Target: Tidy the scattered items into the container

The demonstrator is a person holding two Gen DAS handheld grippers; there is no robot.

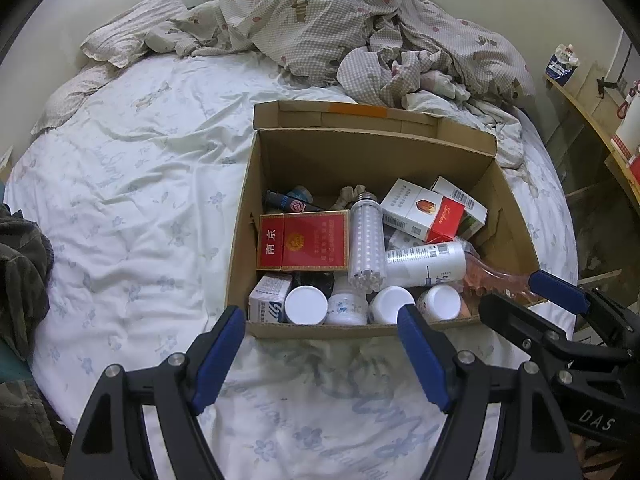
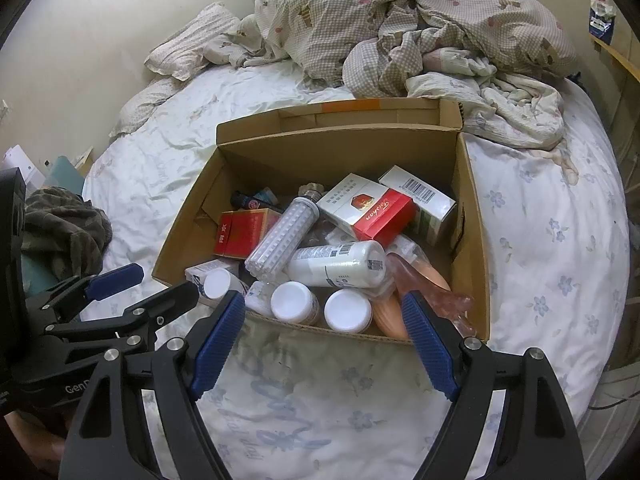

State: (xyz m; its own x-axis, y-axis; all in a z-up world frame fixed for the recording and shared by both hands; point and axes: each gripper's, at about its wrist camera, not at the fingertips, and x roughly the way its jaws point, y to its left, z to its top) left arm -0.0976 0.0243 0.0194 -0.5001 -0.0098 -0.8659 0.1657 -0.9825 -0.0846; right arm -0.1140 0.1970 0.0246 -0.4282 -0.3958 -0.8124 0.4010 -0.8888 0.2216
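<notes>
An open cardboard box (image 1: pixel 400 152) (image 2: pixel 344 148) sits on the bed. It holds a red carton (image 1: pixel 304 244) (image 2: pixel 244 232), an LED corn bulb (image 1: pixel 366 244) (image 2: pixel 284 236), a white spray can (image 1: pixel 424 260) (image 2: pixel 340 264), red-and-white packs (image 1: pixel 424 212) (image 2: pixel 372 208), several white-capped bottles (image 1: pixel 306 304) (image 2: pixel 294 302) and a pink plastic item (image 1: pixel 496 280) (image 2: pixel 420 276). My left gripper (image 1: pixel 320 356) is open and empty just in front of the box's near wall. My right gripper (image 2: pixel 324 344) is open and empty at the same wall; it also shows at the right of the left wrist view (image 1: pixel 528 292).
The bed's white flowered sheet (image 1: pixel 132 184) (image 2: pixel 552 240) surrounds the box. A crumpled checked quilt (image 1: pixel 360 28) (image 2: pixel 400 20) and a pillow (image 1: pixel 128 28) lie behind it. Dark clothing (image 1: pixel 20 272) (image 2: pixel 64 224) lies at the left edge. A wooden shelf (image 1: pixel 592 120) stands right.
</notes>
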